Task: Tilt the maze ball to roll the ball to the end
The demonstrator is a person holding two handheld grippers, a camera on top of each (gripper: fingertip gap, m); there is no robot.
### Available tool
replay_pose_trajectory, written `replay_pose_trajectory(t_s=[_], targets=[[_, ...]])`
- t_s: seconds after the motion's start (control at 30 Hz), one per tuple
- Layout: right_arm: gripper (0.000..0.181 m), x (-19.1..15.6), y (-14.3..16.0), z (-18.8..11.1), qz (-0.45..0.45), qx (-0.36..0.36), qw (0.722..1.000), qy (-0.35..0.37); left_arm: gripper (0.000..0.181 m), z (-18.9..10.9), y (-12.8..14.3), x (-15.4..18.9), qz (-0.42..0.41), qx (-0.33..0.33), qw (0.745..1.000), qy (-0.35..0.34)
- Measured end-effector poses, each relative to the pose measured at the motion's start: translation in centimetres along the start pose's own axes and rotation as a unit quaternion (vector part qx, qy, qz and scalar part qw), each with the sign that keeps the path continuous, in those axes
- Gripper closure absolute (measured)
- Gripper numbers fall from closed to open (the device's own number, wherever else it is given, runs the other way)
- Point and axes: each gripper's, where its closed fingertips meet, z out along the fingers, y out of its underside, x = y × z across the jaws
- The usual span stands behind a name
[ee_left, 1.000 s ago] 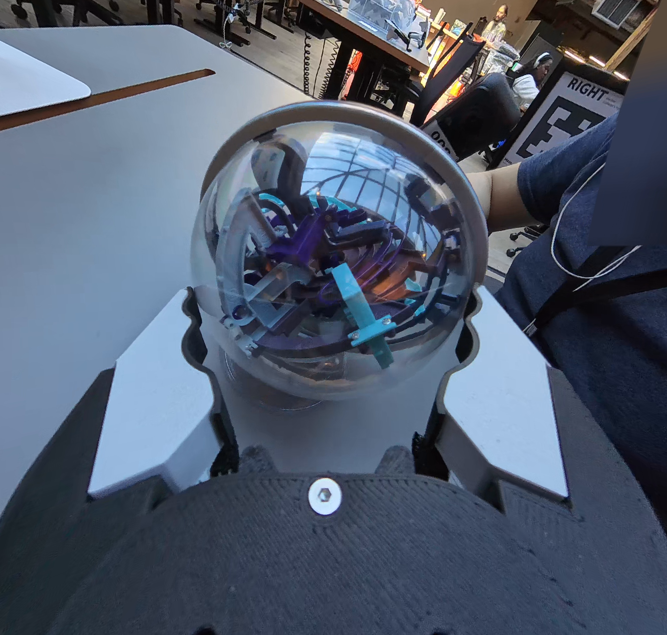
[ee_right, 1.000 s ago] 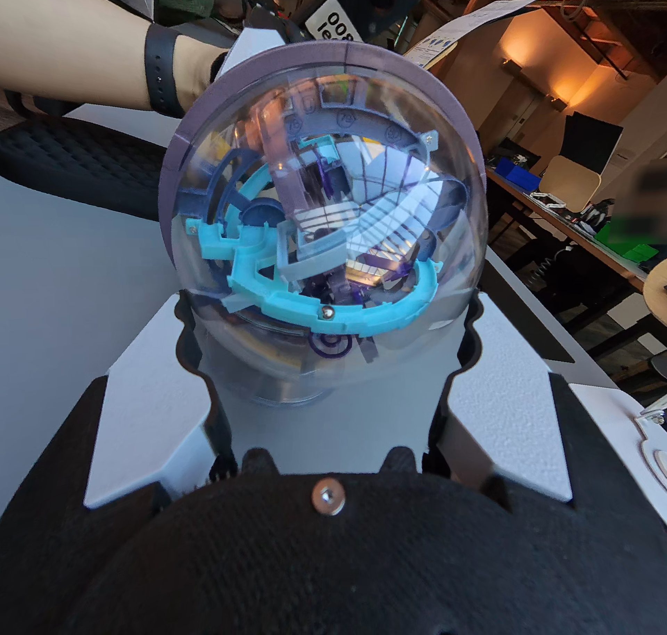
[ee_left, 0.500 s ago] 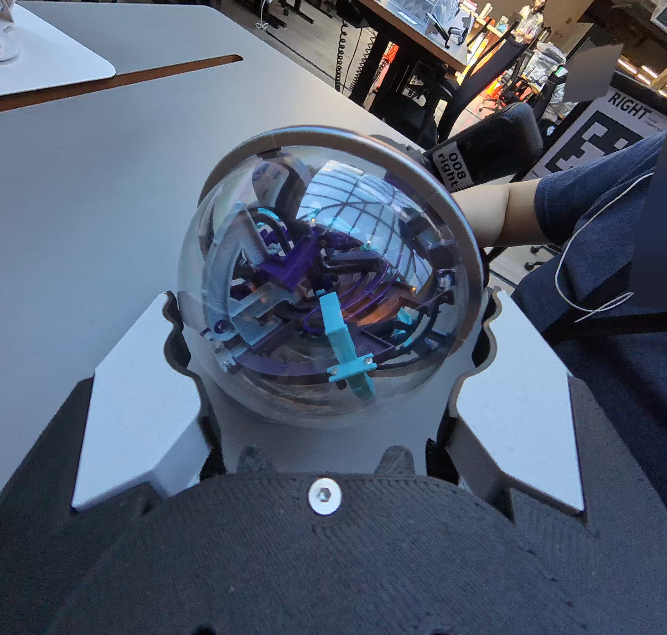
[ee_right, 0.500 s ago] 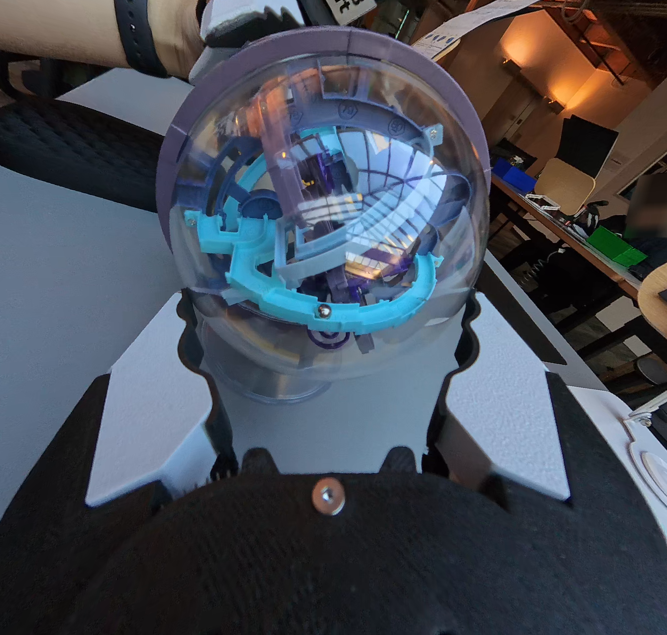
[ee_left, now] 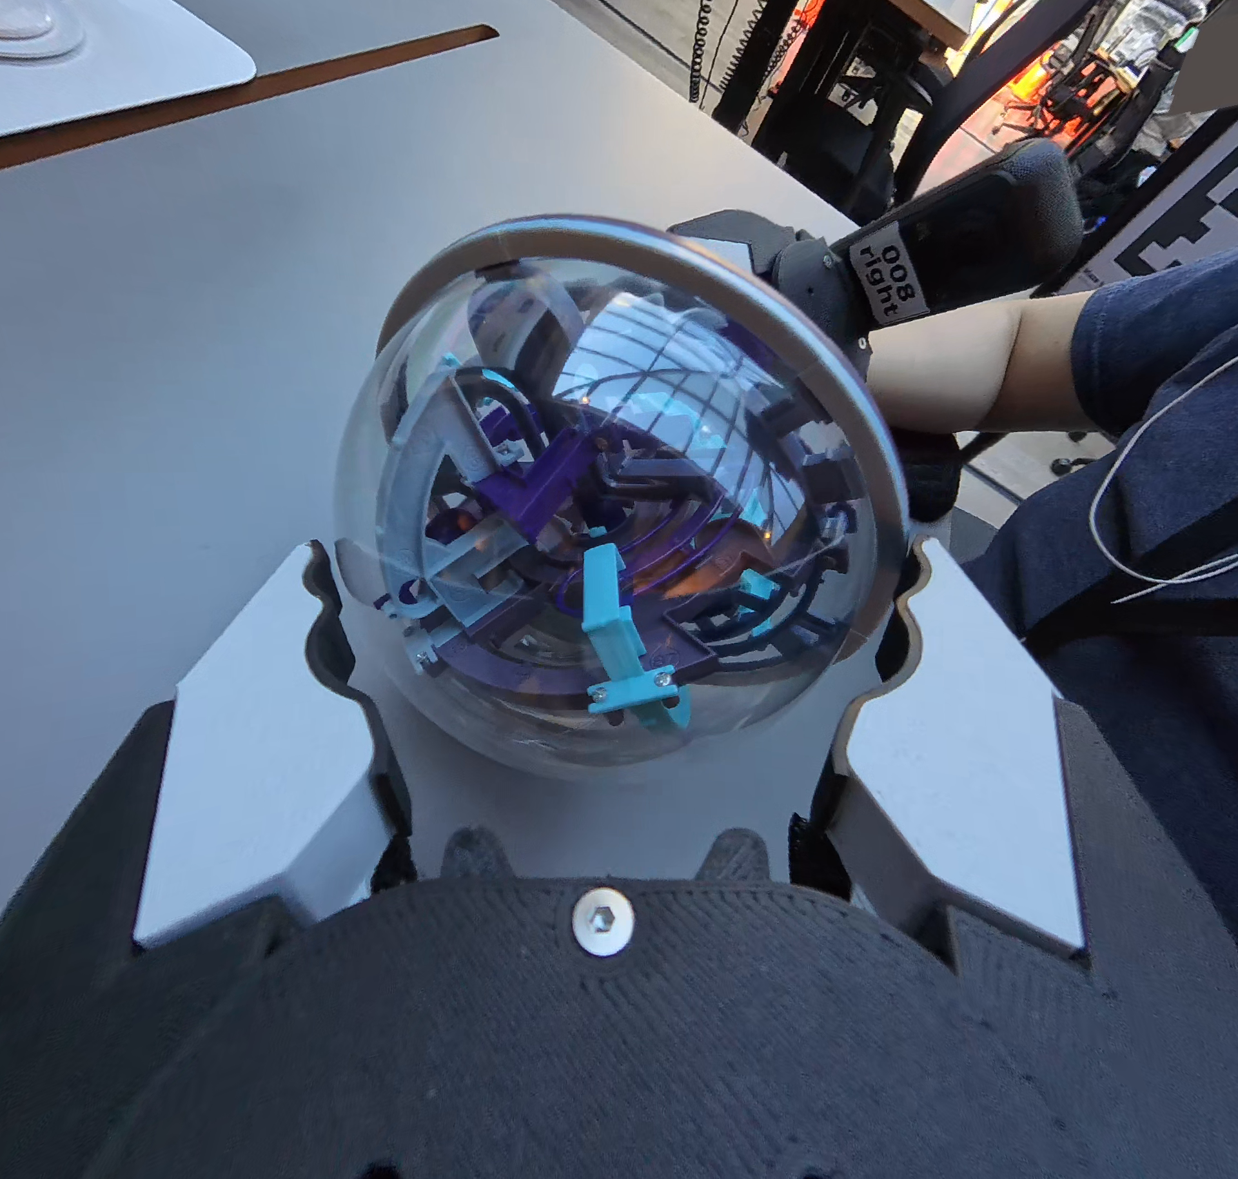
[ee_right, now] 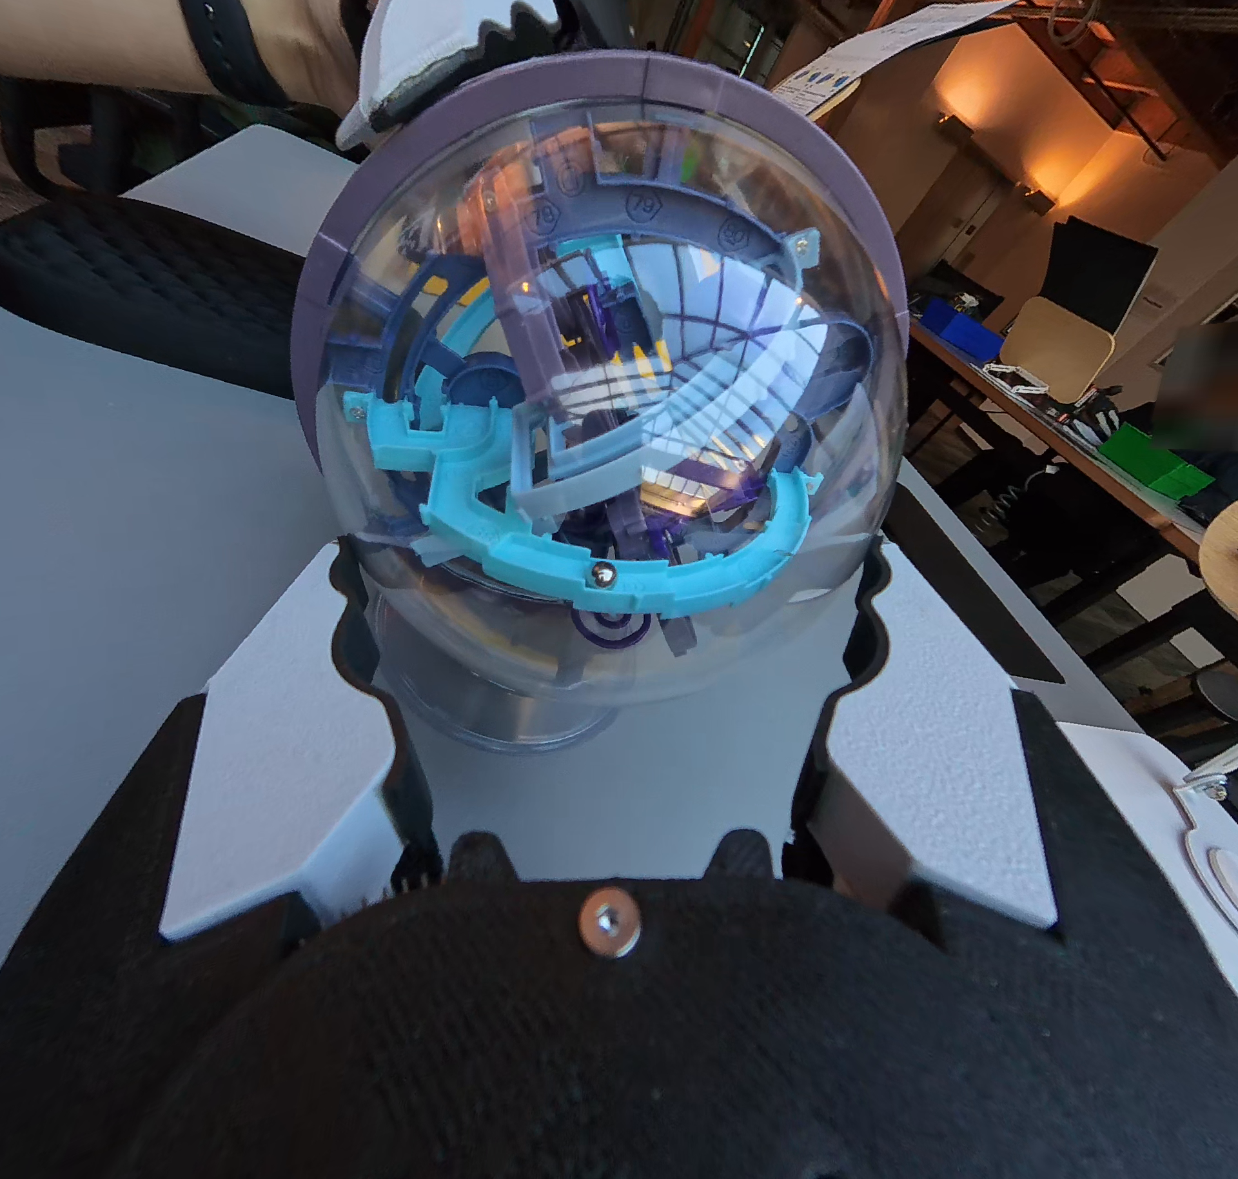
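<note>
The clear maze ball [ee_left: 623, 497] is held between both grippers, over the grey surface [ee_left: 201, 343] near its right edge. The left gripper [ee_left: 616, 617] and right gripper [ee_right: 603, 611] each have their fingers clamped on the sphere. Its purple equator ring [ee_right: 770, 108] stands tilted. The small steel ball [ee_right: 601, 574] sits on the teal track [ee_right: 703, 584], low in the sphere.

Ball [ee_right: 603, 574] inside maze ball [ee_right: 603, 369], between tools
</note>
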Motion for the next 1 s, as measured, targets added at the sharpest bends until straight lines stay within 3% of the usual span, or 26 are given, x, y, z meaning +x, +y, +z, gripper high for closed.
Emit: replay_pose_trajectory(t_s=[0.43,0.73,1.0], targets=[[0.038,-0.1,-0.1,0.0,0.002,0.003,1.0,-0.004,0.023,-0.3,-0.1,0.4,-0.03,0.031,0.992,-0.117],[0.038,-0.1,-0.1,0.0,0.002,0.002,1.0,-0.002,0.023,-0.2,1.0,-0.2,-0.012,0.079,0.95,-0.302],[0.038,-0.1,0.0,0.0,0.0,-0.001,1.0,0.003,0.023,0.8,1.1,-0.3,0.008,0.096,0.934,-0.343]])
